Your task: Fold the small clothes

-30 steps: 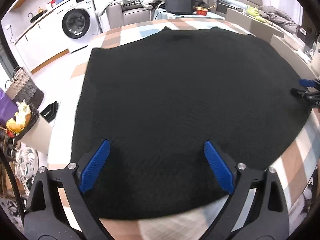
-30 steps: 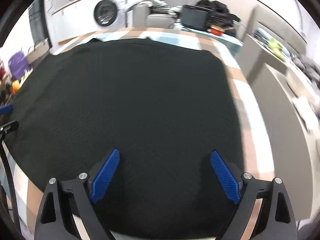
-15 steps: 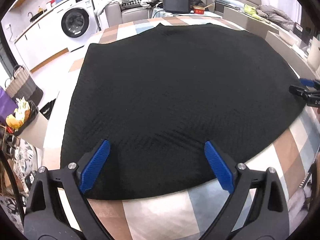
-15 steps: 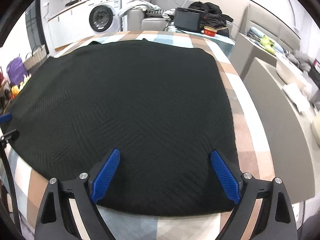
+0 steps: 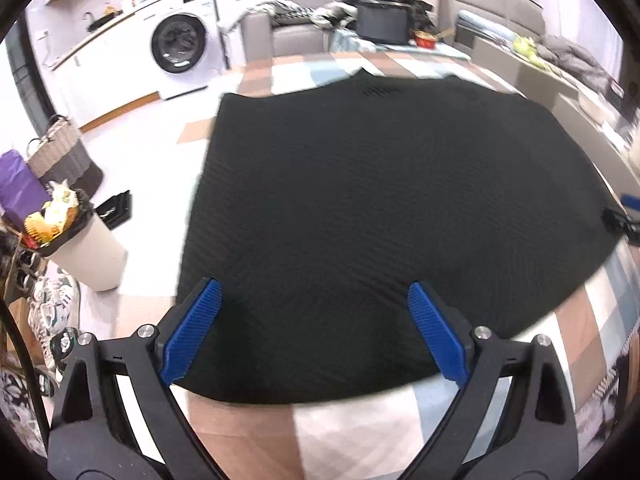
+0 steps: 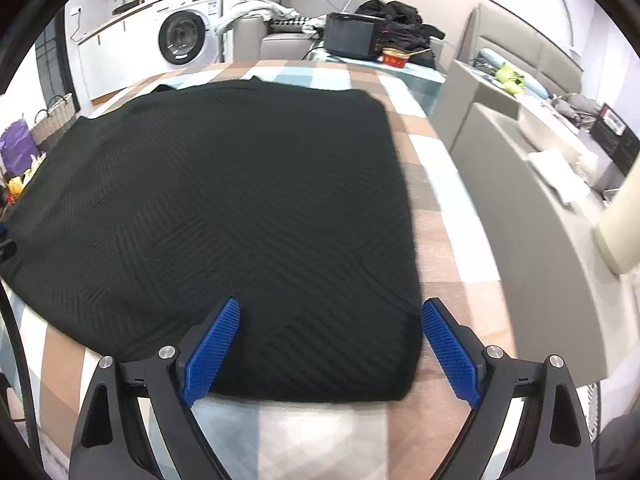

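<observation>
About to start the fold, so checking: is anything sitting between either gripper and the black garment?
Nothing visible. The black garment lies flat on the checked cloth, and the left gripper and right gripper hang open right over its near edge.

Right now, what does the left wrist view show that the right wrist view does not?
Only the left wrist view shows the full waste bin and sneakers on the floor. Only the right wrist view shows the garment's right edge along the checked cloth. Both show the black garment lying flat, the washing machine, and open grippers, left and right.
</observation>
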Tool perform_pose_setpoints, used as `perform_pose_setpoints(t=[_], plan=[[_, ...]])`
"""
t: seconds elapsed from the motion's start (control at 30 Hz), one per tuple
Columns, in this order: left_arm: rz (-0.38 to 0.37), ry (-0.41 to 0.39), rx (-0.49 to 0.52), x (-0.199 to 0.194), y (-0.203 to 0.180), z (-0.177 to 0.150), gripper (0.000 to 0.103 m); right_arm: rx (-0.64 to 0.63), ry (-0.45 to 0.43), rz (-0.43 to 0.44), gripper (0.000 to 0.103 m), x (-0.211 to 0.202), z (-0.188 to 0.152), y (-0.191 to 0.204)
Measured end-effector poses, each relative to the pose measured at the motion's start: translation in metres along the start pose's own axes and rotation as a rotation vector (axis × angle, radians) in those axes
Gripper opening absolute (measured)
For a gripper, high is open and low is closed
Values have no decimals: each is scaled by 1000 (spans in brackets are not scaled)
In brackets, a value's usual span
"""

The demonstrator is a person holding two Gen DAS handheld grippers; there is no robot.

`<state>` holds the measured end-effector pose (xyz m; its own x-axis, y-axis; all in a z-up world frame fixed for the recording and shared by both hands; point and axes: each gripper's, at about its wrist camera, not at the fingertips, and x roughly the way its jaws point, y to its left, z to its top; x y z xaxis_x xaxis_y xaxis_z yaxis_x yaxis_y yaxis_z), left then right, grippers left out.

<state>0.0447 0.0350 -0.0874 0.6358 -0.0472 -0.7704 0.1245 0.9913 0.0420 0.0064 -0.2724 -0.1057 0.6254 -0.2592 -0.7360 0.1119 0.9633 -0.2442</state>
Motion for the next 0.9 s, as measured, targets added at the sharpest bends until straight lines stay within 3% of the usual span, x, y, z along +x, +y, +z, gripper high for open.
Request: perform_pose_setpoints(t=[0.27,0.43,0.57,0.67,0.73,0.8,0.9], plan=[[56,18,-126,12,40,9,94,-3,-133,14,93,-32,11,11],[38,51,-180,33,58,11,92,-25,-149,41,93,-30,19,29],[-18,57,-203,52,59,18,84,-42,-139,59,93,-23,24,38],[-58,39,-186,56,52,25,58,-44,-137,61,93,-21,24,41],[-98,29,-173,57,46,27,24,-41,-135,67,93,-19,24,41],[-107,14,-165,55,42,30,15,-38,-133,72,93,-18,24,42],[-138,-17,-205,48,49,33,13,-35,-132,78,93,-16,24,42]])
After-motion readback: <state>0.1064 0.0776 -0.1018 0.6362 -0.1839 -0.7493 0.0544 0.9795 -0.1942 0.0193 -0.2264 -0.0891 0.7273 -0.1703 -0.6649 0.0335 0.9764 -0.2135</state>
